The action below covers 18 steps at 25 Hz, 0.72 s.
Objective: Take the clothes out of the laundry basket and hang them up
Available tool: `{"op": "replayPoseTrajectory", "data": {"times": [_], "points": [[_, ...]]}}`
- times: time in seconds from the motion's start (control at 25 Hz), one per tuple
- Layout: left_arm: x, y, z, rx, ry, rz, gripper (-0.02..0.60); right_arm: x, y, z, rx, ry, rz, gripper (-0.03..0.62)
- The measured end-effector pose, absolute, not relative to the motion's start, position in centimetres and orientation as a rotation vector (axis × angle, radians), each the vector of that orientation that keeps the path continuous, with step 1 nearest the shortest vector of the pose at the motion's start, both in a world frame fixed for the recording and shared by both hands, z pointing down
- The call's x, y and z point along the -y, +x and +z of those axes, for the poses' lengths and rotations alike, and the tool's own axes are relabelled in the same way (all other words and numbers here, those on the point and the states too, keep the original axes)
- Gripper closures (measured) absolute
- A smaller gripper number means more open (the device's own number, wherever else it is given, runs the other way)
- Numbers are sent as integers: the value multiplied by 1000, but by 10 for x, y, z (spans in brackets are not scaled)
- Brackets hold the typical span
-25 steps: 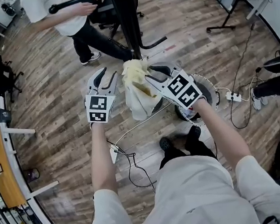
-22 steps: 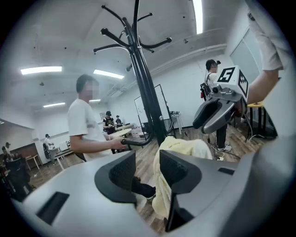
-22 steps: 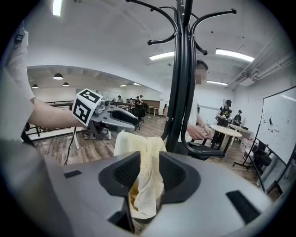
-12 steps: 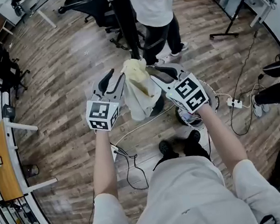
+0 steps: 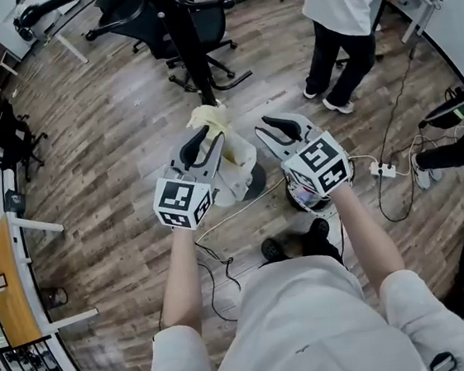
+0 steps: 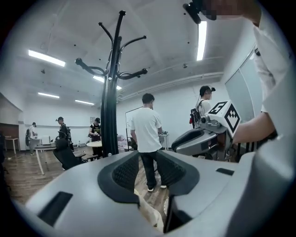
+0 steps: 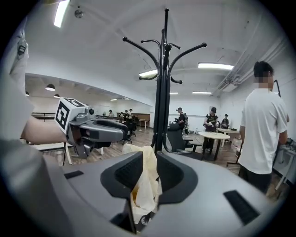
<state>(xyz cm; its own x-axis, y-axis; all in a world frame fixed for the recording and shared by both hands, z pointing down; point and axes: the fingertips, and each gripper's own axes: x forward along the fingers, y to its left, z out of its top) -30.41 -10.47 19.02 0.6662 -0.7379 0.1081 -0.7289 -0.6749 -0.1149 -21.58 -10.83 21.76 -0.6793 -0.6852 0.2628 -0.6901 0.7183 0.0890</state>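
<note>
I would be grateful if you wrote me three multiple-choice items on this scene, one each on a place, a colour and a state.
1. Where is the garment?
A. draped over a chair
B. between the jaws of the right gripper
C. flat on the floor

2. What colour is the garment?
A. pale yellow
B. red
C. navy

3. What state is the coat rack in?
A. fallen over
B. upright and bare
C. upright with coats on it

Answers:
1 B: the right gripper view shows the cloth between those jaws, which are closing.
2 A: the head view and the right gripper view both show pale yellow cloth.
3 B: it stands straight with nothing hanging from it.
</note>
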Motion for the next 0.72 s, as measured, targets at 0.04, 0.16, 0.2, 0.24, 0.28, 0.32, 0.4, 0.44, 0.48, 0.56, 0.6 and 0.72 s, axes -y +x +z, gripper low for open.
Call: {"op": "replayPoseTrajectory", "data": {"times": [0.04, 0.16, 0.2, 0.24, 0.28, 0.32, 0.4, 0.44, 0.48, 0.56, 0.6, 0.72], "points": [[102, -297, 192, -1218, -2824, -220, 454, 105, -209, 216, 2646, 1104, 25, 497], [96, -279, 195, -1172, -2854, -200, 477, 99, -192, 213, 2643, 1162, 30, 507], [95, -274, 195, -1159, -2861, -192, 484, 97, -186, 212, 2640, 1181, 34, 513], [94, -269, 194, -1147, -2869, -182, 492, 95, -180, 211, 2637, 1201, 39, 517], [93, -264, 193, -1135, -2878, -170, 500, 92, -174, 211, 2634, 1220, 45, 522], [92, -259, 192, -1122, -2887, -157, 506, 89, -168, 211, 2630, 1238, 50, 525], [91, -249, 191, -1097, -2900, -145, 523, 85, -154, 211, 2619, 1274, 58, 536], [91, -244, 192, -1081, -2906, -148, 526, 84, -147, 211, 2613, 1297, 63, 550], [92, -238, 193, -1061, -2914, -154, 531, 82, -139, 211, 2606, 1323, 72, 559], [94, -225, 195, -1015, -2936, -159, 538, 79, -121, 212, 2586, 1380, 91, 568], [95, -218, 196, -993, -2946, -159, 541, 77, -112, 213, 2576, 1404, 98, 574], [97, -195, 199, -933, -2968, -161, 546, 72, -86, 217, 2540, 1463, 114, 585]]}}
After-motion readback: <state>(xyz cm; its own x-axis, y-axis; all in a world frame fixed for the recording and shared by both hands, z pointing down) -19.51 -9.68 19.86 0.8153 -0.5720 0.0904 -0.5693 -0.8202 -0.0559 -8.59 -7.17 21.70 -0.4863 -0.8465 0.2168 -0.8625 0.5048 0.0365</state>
